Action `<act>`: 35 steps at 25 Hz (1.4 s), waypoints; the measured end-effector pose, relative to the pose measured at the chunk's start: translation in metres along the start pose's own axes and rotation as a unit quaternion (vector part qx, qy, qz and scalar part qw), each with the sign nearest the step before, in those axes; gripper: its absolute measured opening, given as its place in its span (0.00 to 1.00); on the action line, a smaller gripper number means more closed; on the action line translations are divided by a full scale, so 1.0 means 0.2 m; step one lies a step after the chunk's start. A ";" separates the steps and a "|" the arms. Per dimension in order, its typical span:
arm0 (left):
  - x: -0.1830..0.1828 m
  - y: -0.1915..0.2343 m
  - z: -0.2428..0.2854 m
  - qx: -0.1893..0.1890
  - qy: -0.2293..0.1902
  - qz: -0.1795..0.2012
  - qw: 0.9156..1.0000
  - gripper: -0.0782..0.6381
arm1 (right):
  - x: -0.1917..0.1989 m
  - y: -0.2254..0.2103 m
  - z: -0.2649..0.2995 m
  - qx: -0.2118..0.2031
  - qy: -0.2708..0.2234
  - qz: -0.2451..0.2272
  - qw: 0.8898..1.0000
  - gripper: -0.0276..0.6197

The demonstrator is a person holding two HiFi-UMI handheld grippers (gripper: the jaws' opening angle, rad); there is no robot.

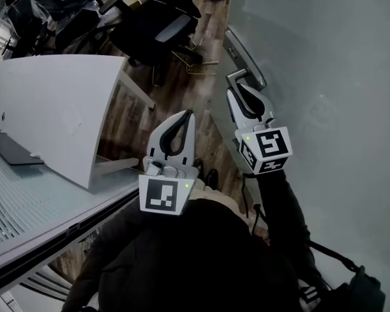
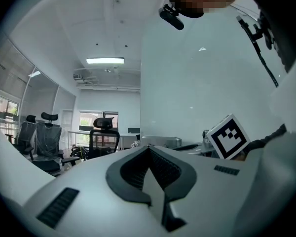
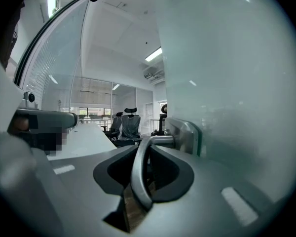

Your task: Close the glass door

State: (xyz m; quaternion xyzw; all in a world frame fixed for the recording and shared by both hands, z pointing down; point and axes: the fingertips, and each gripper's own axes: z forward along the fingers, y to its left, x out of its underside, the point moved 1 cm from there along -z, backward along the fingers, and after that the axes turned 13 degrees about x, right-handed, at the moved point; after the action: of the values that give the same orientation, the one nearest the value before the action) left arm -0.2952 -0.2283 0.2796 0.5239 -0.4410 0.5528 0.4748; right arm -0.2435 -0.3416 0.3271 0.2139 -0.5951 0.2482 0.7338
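The frosted glass door (image 1: 325,77) fills the right side of the head view. Its curved metal handle (image 1: 244,58) runs along the door's left edge. My right gripper (image 1: 236,83) is shut on that handle; in the right gripper view the handle's bar (image 3: 139,174) passes between the jaws, its mount (image 3: 186,135) fixed to the glass door (image 3: 227,83). My left gripper (image 1: 188,113) is held lower and left of the door, shut with nothing in it. In the left gripper view the left gripper (image 2: 149,146) points along the glass door (image 2: 197,93).
A white desk (image 1: 52,109) stands at left with a dark flat object (image 1: 10,145) on it. Black office chairs (image 1: 156,25) crowd the wooden floor (image 1: 175,96) beyond. A ribbed glass partition (image 1: 26,207) with a dark frame runs at the lower left.
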 end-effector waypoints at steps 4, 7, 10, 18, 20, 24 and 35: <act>0.04 -0.03 -0.12 -0.023 0.004 -0.006 1.000 0.10 | -0.01 0.07 -0.01 -0.016 -0.001 -0.004 1.000 0.15; 0.08 -0.01 -0.24 -0.038 0.005 -0.013 0.999 0.10 | 0.00 0.16 -0.02 -0.026 -0.001 -0.002 1.000 0.15; 0.05 0.02 -0.33 -0.044 -0.006 -0.011 0.999 0.10 | 0.02 0.25 -0.05 -0.037 0.006 0.002 0.999 0.15; 0.09 0.12 -0.58 -0.037 -0.010 -0.018 0.999 0.10 | 0.04 0.45 -0.10 -0.057 0.003 0.006 0.998 0.15; 0.09 0.13 -0.65 -0.033 -0.012 -0.020 0.999 0.10 | 0.05 0.51 -0.12 -0.063 0.002 0.005 0.998 0.15; 0.11 0.16 -0.78 -0.025 -0.014 -0.023 0.999 0.10 | 0.06 0.63 -0.17 -0.064 0.000 0.000 0.998 0.14; 0.11 0.10 -1.03 -0.043 -0.013 -0.019 0.999 0.10 | 0.08 0.94 -0.31 -0.110 0.000 -0.008 0.994 0.15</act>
State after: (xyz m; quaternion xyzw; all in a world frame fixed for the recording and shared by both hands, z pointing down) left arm -0.3482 -0.0278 0.2895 0.5187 -0.4597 0.5175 0.5017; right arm -0.3088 -0.1541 0.3336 0.1369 -0.6171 0.1751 0.7549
